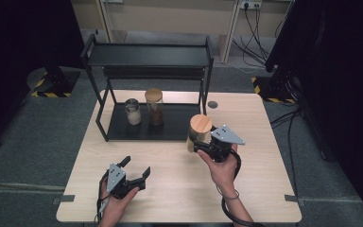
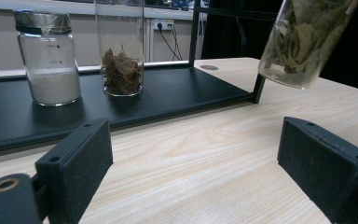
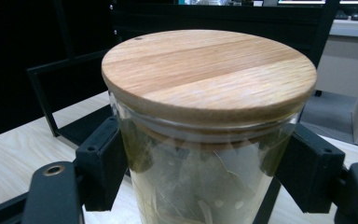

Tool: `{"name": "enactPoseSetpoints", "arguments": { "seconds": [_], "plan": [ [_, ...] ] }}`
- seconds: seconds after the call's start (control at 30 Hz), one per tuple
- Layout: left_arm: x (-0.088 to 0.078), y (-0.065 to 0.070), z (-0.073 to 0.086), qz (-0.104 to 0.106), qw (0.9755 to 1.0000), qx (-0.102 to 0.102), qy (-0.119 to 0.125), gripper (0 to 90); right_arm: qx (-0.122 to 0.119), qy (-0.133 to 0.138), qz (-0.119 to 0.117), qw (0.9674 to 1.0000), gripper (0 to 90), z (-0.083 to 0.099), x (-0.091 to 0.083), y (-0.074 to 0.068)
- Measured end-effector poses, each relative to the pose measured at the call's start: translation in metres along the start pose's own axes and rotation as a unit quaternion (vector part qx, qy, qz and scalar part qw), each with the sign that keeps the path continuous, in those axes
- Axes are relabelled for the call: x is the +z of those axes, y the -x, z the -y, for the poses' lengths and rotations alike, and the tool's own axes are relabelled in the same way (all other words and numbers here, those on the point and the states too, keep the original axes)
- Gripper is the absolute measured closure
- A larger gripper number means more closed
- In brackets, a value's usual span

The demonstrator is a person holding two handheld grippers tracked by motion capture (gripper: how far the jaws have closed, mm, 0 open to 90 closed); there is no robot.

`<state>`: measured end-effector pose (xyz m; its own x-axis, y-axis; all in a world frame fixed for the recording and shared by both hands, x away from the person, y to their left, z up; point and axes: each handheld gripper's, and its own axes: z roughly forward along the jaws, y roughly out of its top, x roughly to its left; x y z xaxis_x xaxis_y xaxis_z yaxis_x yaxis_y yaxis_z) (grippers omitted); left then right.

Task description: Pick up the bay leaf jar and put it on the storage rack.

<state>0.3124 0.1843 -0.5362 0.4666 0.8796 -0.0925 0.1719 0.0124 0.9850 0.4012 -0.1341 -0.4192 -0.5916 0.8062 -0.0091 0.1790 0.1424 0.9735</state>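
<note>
A glass jar of green leaves with a wooden lid (image 1: 200, 126) hangs tilted just above the table by the rack's right front corner; my right gripper (image 1: 197, 144) is shut on its glass body. In the right gripper view the jar (image 3: 209, 74) sits between both jaws of that gripper (image 3: 205, 163). My left gripper (image 1: 137, 166) rests low over the table's front left, open and holding nothing. In the left gripper view its jaws (image 2: 196, 158) stand wide apart, and the held jar (image 2: 303, 42) floats off the table at upper right.
A black two-tier rack (image 1: 123, 130) stands at the back of the wooden table. Its lower shelf (image 2: 177, 93) carries a white-powder jar (image 1: 133, 112) (image 2: 50, 60) and a jar of brown leaves (image 1: 154, 107) (image 2: 122, 70). A round grommet (image 1: 212, 104) lies right of the rack.
</note>
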Motion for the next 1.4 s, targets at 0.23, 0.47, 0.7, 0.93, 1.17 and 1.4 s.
{"name": "enactPoseSetpoints", "arguments": {
  "seconds": [0.23, 0.47, 0.7, 0.93, 1.17, 1.4],
  "plan": [
    [0.000, 0.000, 0.000, 0.001, 1.0000, -0.002, 0.001, 9.8, -0.001, 0.001, -0.001, 1.0000, 25.4, -0.005, 0.010, -0.002],
    [0.000, 0.000, 0.000, 0.001, 1.0000, -0.002, 0.000, 9.8, -0.002, 0.000, -0.002, 1.0000, 25.4, -0.008, 0.019, -0.004],
    [0.000, 0.000, 0.000, 0.001, 1.0000, -0.001, 0.000, 9.9, -0.001, 0.000, 0.000, 1.0000, 25.4, -0.012, 0.027, -0.004],
    [0.000, 0.000, 0.000, 0.002, 1.0000, -0.003, 0.001, 9.9, -0.001, -0.005, 0.003, 1.0000, 25.4, -0.014, 0.035, -0.003],
    [0.000, 0.000, 0.000, 0.002, 1.0000, 0.000, 0.000, 9.9, -0.003, -0.005, 0.004, 1.0000, 25.4, -0.016, 0.043, -0.005],
    [0.000, 0.000, 0.000, 0.002, 1.0000, 0.001, 0.000, 10.0, 0.000, -0.006, 0.007, 1.0000, 25.4, -0.018, 0.050, -0.003]
  ]
}}
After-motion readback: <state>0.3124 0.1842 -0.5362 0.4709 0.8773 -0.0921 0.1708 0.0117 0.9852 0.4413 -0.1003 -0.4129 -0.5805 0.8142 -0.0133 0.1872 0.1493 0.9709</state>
